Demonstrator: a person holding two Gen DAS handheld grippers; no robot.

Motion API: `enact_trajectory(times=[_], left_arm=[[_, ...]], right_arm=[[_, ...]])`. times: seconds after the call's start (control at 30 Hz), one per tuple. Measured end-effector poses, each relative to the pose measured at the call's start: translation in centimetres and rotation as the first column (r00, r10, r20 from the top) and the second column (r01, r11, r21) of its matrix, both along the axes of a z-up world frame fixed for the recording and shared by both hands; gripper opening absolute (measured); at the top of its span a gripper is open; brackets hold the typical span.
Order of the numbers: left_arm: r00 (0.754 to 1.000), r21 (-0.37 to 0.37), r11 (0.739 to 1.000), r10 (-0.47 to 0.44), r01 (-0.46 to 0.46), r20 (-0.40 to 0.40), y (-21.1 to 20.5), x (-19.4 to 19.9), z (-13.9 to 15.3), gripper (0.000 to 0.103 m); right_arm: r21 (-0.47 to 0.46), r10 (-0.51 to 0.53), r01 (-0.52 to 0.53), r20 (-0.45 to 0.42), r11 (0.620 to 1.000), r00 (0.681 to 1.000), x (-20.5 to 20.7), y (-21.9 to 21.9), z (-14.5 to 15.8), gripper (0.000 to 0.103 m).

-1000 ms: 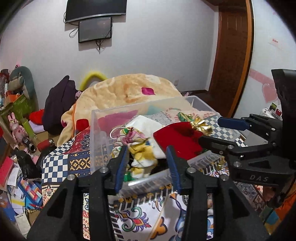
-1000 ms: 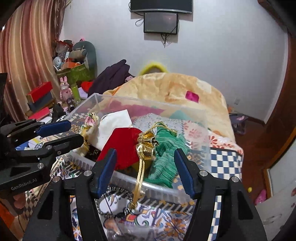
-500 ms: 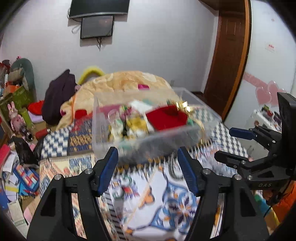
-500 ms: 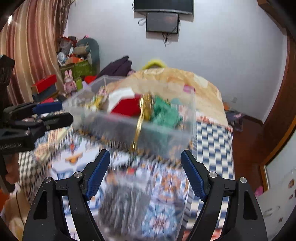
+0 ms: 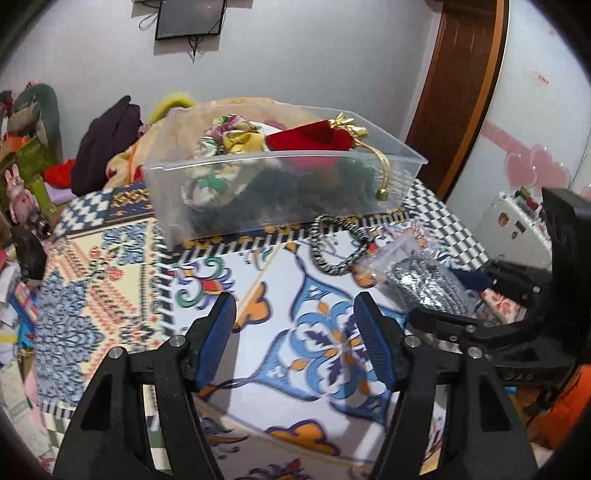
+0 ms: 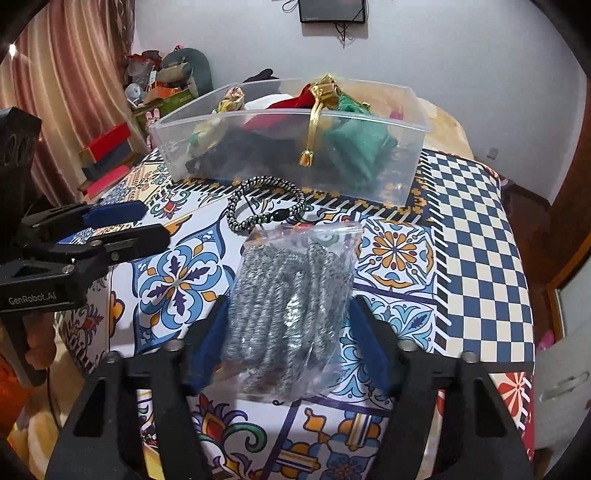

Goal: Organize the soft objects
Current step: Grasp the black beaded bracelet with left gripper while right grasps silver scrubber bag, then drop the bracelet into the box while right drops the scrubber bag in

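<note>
**Right gripper closing around a bag of grey cord on the patterned cloth**

Nearest the person, the right gripper [image 6: 286,336] pointed down at a clear plastic bag of silvery grey cord [image 6: 291,306] lying on the tiled-pattern cloth [image 6: 476,236]. Its jaws were closing with the bag between the blue pads; whether the pads already pressed on the plastic could not be told, though they stood just beside its edges. To its left the left gripper [image 5: 297,339] hovered over a bare blue-and-orange motif of the cloth, its jaws held moderately wide with nothing between them.

Just beyond the bag lay a black-and-white braided cord loop [image 6: 266,208], touching or nearly touching the bag's top edge. Behind that stood a clear plastic bin [image 6: 413,162] on the cloth, already holding soft things: a red velvet pouch [image 5: 310,138] with a gold tasselled drawstring [image 6: 312,129] hanging over the front wall, a green knitted piece [image 6: 354,144] at the right, and floral fabric scrunchies [image 5: 225,134] at the left.

Farther back, an orange blanket [image 5: 125,158] was heaped behind the bin, and a dark screen [image 5: 190,16] hung on the white wall.
</note>
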State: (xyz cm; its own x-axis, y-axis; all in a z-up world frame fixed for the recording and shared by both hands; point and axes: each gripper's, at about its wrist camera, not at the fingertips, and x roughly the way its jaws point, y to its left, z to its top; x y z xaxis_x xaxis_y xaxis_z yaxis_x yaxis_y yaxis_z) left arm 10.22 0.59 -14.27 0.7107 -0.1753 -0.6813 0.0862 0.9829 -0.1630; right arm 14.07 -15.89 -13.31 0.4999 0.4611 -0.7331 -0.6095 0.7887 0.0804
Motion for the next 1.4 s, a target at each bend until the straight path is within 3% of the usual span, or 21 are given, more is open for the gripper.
enact_trajectory(times=[0.13,0.23,0.33,0.5,0.7,0.9,1.17,1.3,1.4], left_arm=[[1.0,-0.019,1.0,-0.004,0.004,0.004,-0.8,1.3,0.1,0.056],[1.0,-0.056,0.998,0.002,-0.003,-0.002,-0.9,2.8,-0.1,0.048],[0.999,-0.091,0.996,0.008,-0.01,-0.031,-0.7,4.3,-0.6,0.037],[0.996,-0.113,0.993,0.015,-0.025,-0.088,-0.6,5.8,-1.4,0.027],[0.994,-0.117,0.992,0.024,-0.037,-0.105,-1.0,6.8,-1.7,0.024],[0.994,-0.083,0.996,0.018,-0.027,-0.105,-1.9,7.8,-1.8,0.006],[0.999,-0.066,0.997,0.032,-0.034,-0.038,-1.7,5.6,-0.6,0.005],[0.999,-0.023,0.999,0.031,-0.03,0.03,-1.7,3.8,1.3,0.005],[0.997,-0.031,0.999,0.033,-0.03,0.075,-1.3,2.8,3.0,0.005]], right_arm=[[0.023,-0.015,0.015,-0.004,1.0,1.0,-0.8,-1.3,-0.2,0.038],[0.031,-0.039,0.039,0.005,0.999,0.999,-1.2,-2.3,-0.1,0.034],[0.042,-0.068,0.068,0.008,0.997,0.998,-1.4,-3.4,-0.1,0.032],[0.049,-0.099,0.098,0.021,0.994,0.995,-1.7,-4.6,0.4,0.031],[0.07,-0.127,0.125,0.024,0.99,0.992,-1.4,-5.9,0.9,0.031],[0.076,-0.135,0.132,0.042,0.988,0.99,-1.6,-5.8,1.6,0.031],[0.09,-0.134,0.125,0.099,0.988,0.986,-1.5,-5.4,3.7,0.03],[0.106,-0.134,0.12,0.133,0.987,0.982,-1.1,-5.0,4.9,0.03],[0.111,-0.133,0.116,0.163,0.987,0.978,-0.5,-4.3,5.8,0.03]])
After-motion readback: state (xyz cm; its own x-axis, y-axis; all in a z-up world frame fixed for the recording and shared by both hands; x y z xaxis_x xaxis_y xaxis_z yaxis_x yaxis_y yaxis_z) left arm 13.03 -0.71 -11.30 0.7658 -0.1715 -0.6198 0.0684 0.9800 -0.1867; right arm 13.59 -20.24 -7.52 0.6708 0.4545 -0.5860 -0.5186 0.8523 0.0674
